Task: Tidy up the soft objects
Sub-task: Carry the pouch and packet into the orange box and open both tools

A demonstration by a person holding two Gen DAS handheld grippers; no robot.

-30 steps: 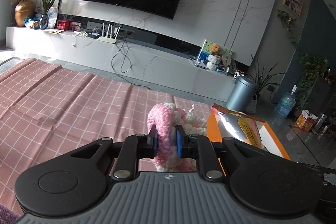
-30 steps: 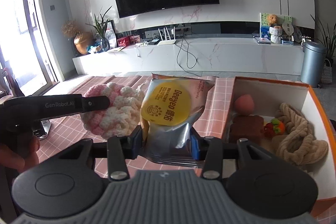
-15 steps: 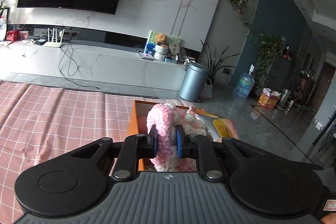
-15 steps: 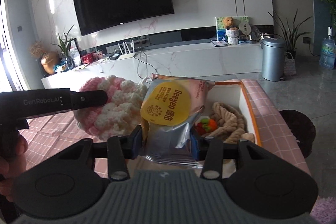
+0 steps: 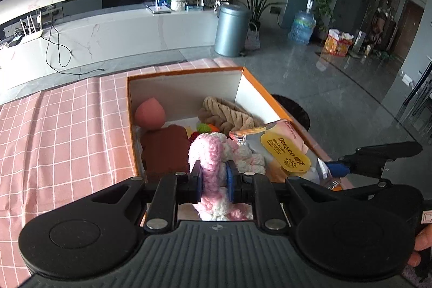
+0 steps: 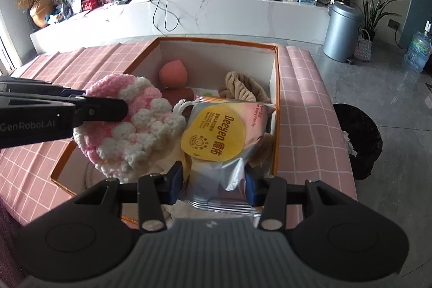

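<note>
My left gripper (image 5: 213,181) is shut on a pink and white crochet piece (image 5: 213,153), held above the near part of the orange box (image 5: 186,71). It also shows in the right wrist view (image 6: 127,123). My right gripper (image 6: 213,180) is shut on a silver and yellow Deeyeo packet (image 6: 216,136), held over the box's (image 6: 216,41) near right part. The packet also shows in the left wrist view (image 5: 283,150). Inside the box lie a pink egg-shaped sponge (image 5: 149,114), a brown cloth (image 5: 164,150), a beige knit piece (image 5: 226,114) and a small colourful item (image 5: 205,128).
The box stands on a table with a pink checked cloth (image 5: 67,131) near its right edge. A black bin (image 6: 359,136) stands on the floor beside the table. A white TV bench (image 6: 216,7) and a grey bin (image 6: 341,31) are behind.
Both grippers have moved right and tipped down over the open box, carrying the crochet piece and the packet. The box interior is in full view.
</note>
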